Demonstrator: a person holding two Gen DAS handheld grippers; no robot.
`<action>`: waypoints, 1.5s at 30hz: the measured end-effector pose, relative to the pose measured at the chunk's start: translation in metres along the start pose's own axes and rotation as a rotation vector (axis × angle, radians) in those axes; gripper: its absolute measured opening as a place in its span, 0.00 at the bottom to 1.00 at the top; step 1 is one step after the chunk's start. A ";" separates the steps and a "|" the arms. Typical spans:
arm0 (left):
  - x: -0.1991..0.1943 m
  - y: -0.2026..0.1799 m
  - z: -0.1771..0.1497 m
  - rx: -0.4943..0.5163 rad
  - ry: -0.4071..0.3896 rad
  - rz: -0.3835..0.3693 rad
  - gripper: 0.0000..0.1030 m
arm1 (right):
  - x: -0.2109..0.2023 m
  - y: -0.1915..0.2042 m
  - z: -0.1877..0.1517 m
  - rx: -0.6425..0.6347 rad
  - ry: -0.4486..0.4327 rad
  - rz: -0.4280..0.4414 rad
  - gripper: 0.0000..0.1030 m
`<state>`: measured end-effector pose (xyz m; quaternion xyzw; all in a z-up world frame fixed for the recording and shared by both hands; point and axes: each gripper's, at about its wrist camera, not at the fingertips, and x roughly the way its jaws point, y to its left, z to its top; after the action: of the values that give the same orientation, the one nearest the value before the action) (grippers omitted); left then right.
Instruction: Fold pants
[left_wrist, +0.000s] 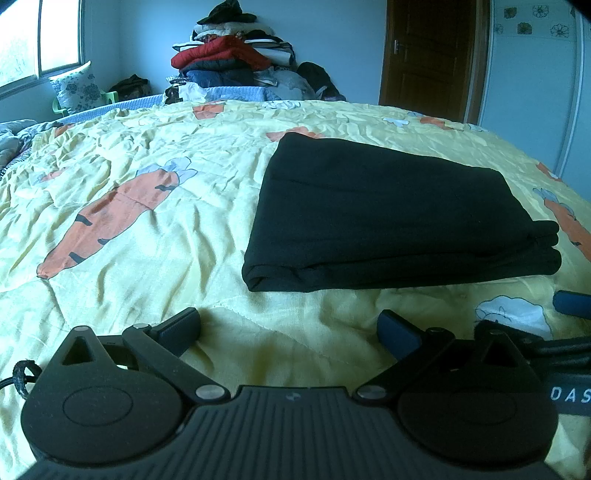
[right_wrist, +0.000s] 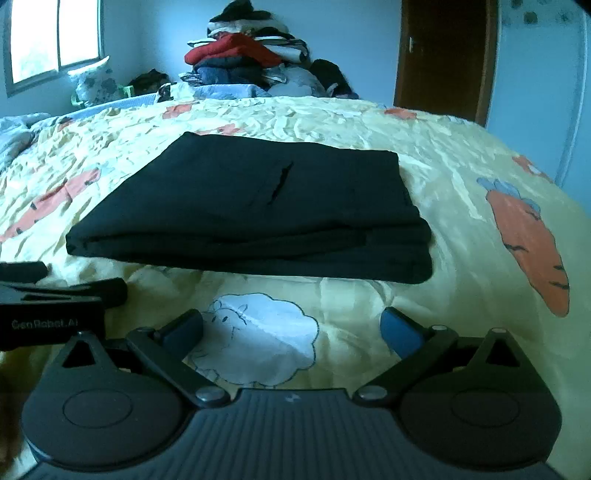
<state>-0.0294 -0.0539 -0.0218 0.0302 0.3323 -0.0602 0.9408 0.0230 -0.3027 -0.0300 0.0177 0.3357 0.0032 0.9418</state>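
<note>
The black pants (left_wrist: 399, 218) lie folded into a thick, flat rectangle on the yellow quilt (left_wrist: 147, 236), which has a print of orange carrots and white sheep. In the left wrist view the bundle sits at about 1 o'clock from the left gripper (left_wrist: 290, 328), near but not touching it. The fingers of this gripper stand wide apart and hold nothing; only bare quilt shows between them.

In the right wrist view the pants (right_wrist: 251, 210) lie at about 11 to 12 o'clock from the right gripper (right_wrist: 291, 326), with a slit pocket opening visible on the top layer. The stacked folded edges face the camera. This gripper is also spread open and empty, above a printed sheep (right_wrist: 258, 336). At 9 o'clock in this view the left gripper (right_wrist: 62, 288) comes in from the side, just beside the right one.

At 12 o'clock, beyond the far edge of the bed, a tall pile of clothes (left_wrist: 232, 51) rises. A window (left_wrist: 37, 37) is at 10 o'clock and a brown wooden door (left_wrist: 432, 55) at 1 o'clock.
</note>
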 end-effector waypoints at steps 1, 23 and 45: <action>0.000 0.000 0.000 0.000 0.000 -0.001 1.00 | 0.000 0.000 0.000 -0.002 -0.003 0.006 1.00; 0.000 0.000 0.000 -0.001 0.000 -0.001 1.00 | -0.008 -0.011 -0.001 0.063 -0.054 -0.015 1.00; 0.000 -0.001 0.000 -0.002 -0.001 -0.001 1.00 | 0.002 -0.016 0.001 0.040 -0.004 -0.047 1.00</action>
<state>-0.0294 -0.0545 -0.0219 0.0293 0.3320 -0.0603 0.9409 0.0249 -0.3183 -0.0311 0.0288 0.3343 -0.0257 0.9417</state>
